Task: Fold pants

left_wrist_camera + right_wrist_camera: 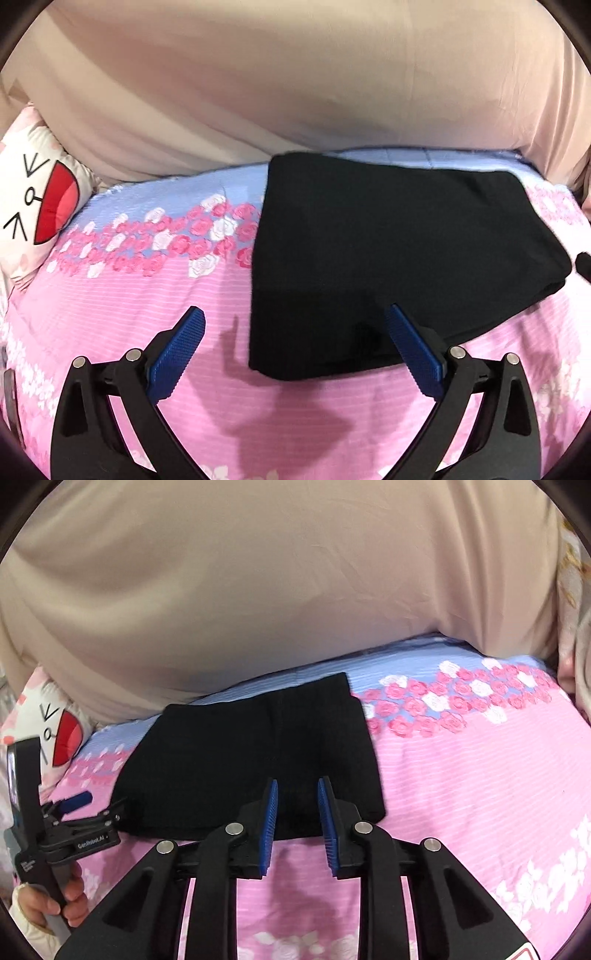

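The pants (pixel 388 251) lie folded into a thick, roughly rectangular black stack on the bedspread (pixel 122 321), well toward its far edge, close under the curtain (pixel 295 85). In the left wrist view the left gripper (pixel 295 317) has its jaws spread wide with nothing between them; the stack sits from 12 to 2 o'clock of it, its near left corner reaching in between the fingers, and the right pad (pixel 410 343) overlaps the near hem, though contact cannot be told. In the right wrist view the right gripper (pixel 297 786) stands partly open, a narrow gap between its pads, holding nothing; the stack fills 10 to 12 o'clock, and its near edge runs just behind the fingertips. At 9 o'clock there the left gripper (pixel 92 806) shows from the side, held in a hand (pixel 48 904), its tips beside the stack's left corner. The pants are a matte, finely ribbed knit with a faint seam down the middle. The bedspread is thin striped cotton, pink turning blue farther off, crossed by a band of pink and white roses. The curtain is smooth beige cloth in soft folds. A white cartoon-face pillow (pixel 40 199) with a red mouth lies at 10 o'clock. The pads are blue and ridged, the fingers black plastic with silver rivets
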`<state>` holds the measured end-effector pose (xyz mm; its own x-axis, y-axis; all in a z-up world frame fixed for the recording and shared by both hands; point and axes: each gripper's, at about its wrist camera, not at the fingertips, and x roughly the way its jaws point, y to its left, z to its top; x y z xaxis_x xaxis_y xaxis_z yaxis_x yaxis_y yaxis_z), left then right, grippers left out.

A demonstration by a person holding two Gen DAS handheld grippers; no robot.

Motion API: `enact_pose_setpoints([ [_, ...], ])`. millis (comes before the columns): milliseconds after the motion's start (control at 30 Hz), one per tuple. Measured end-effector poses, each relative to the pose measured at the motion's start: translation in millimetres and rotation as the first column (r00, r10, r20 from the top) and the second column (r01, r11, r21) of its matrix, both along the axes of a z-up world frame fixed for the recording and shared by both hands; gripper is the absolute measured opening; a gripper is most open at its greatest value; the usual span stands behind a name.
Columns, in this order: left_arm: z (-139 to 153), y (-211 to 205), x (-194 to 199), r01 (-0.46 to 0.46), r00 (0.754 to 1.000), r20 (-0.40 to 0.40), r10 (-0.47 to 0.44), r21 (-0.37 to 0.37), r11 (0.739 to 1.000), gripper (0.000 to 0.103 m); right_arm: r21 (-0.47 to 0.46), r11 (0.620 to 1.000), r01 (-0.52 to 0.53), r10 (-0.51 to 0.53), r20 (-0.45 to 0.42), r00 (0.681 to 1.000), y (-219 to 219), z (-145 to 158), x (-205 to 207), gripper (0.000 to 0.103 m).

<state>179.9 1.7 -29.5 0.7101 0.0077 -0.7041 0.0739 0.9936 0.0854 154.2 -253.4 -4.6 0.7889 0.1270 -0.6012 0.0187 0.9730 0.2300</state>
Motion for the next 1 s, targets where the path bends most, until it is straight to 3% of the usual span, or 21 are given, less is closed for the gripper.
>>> enact_pose_setpoints([
  [133, 0, 3, 5, -0.032, 0.999, -0.031, 0.033, 0.015, 0.999, 0.097, -0.067, 0.998, -0.022, 0.016, -0.079, 0.997, 11, -20, 18, 0.022],
  [167, 0, 5, 4, -0.040, 0.998, -0.043, 0.041, 0.007, 0.999, 0.097, -0.081, 0.997, -0.003, -0.006, -0.110, 0.994, 6, -31, 25, 0.013],
  [300, 6, 13, -9, -0.049, 0.998, -0.034, 0.050, 0.018, 0.999, 0.097, 0.027, 0.999, 0.019, -0.016, -0.107, 0.994, -9, -35, 16, 0.011],
  [333, 7, 14, -12, -0.053, 0.998, -0.031, 0.053, 0.029, 0.998, 0.097, 0.013, 1.000, 0.025, -0.024, -0.099, 0.995, -7, -31, 11, 0.012],
  [367, 8, 16, -18, -0.055, 0.998, -0.028, 0.056, 0.037, 0.998, 0.097, -0.019, 0.999, 0.036, -0.038, -0.088, 0.995, -3, -26, 4, 0.022],
  [400, 9, 17, -22, -0.056, 0.998, -0.028, 0.057, 0.039, 0.998, 0.097, -0.074, 0.995, 0.070, -0.075, -0.075, 0.994, 2, -22, -3, 0.026],
  [633, 12, 30, -67, -0.059, 0.998, -0.018, 0.059, 0.008, 0.998, 0.098, -0.090, 0.995, 0.046, -0.049, -0.033, 0.998, 13, -7, -48, 0.028],
  [767, 3, 32, -63, -0.087, 0.995, -0.048, 0.089, 0.041, 0.995, 0.098, -0.136, 0.989, 0.061, -0.072, -0.072, 0.995, 5, -15, -30, 0.028],
  [867, 2, 41, -63, -0.103, 0.993, -0.056, 0.104, 0.020, 0.994, 0.098, -0.161, 0.983, 0.087, -0.105, -0.108, 0.989, -7, -25, -11, 0.028],
  [1000, 0, 45, -63, -0.108, 0.992, -0.066, 0.108, 0.011, 0.994, 0.098, -0.174, 0.984, 0.049, -0.073, -0.138, 0.988, -8, -35, 12, 0.027],
])
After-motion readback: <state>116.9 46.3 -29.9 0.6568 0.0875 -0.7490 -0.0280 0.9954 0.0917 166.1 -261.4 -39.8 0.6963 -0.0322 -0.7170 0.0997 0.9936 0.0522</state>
